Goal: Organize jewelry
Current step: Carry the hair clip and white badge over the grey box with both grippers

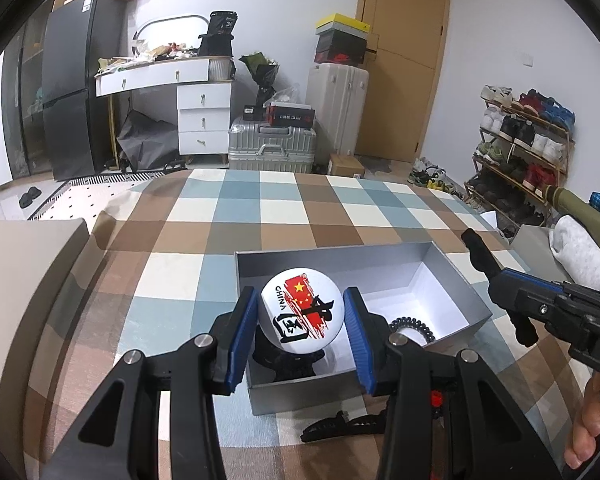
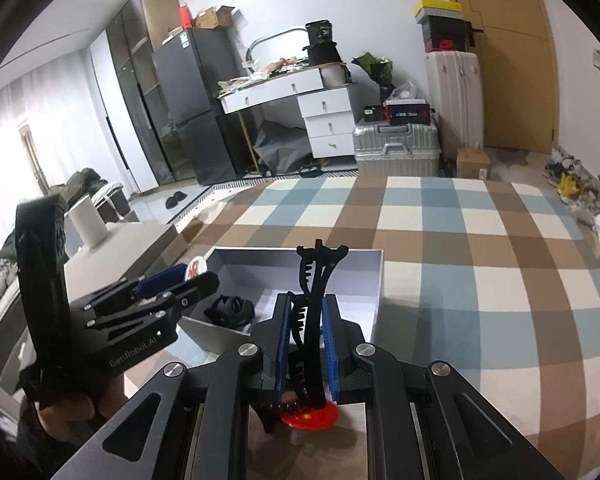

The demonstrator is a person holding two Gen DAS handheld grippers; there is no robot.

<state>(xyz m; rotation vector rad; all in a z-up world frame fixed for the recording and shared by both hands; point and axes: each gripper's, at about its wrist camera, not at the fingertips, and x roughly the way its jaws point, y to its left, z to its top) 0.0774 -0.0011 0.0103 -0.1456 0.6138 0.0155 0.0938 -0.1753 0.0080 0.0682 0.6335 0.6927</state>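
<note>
Badge (image 1: 302,312), round and white w/ a red flag print, sat clamped between the blue pads of the left hand-held gripper (image 1: 302,316), centre-low in the left wrist view, hovering over the near-left corner of the open grey box (image 1: 452,276). Face of the badge tilted up toward the camera; being round it had no long axis to speak of. Below it inside the box lay a dark clip-like item (image 1: 288,360), partly hidden, and a black coiled hair tie (image 1: 414,326) lay to the right on the white floor of the box.

Right hand-held gripper (image 2: 306,340) was closed on a black claw hair clip (image 2: 314,312), centre of the right wrist view. Clip's long axis ran along the fingers, tip pointing up-frame and away, toward the box interior directly ahead; teeth faced left. A red disc (image 2: 310,416) showed on the checked cloth (image 2: 480,240) under that gripper, low centre.

Key relation, as I judged it: both held items already sat at the box's near edge, box ahead of each gripper. Left one looked nearer, badge already above the interior, so a small drop and release should do. Right one probably needed to push forward over the near wall first. Another black clip (image 1: 340,424) lay outside the box on the cloth, bottom centre of the left view.
</note>
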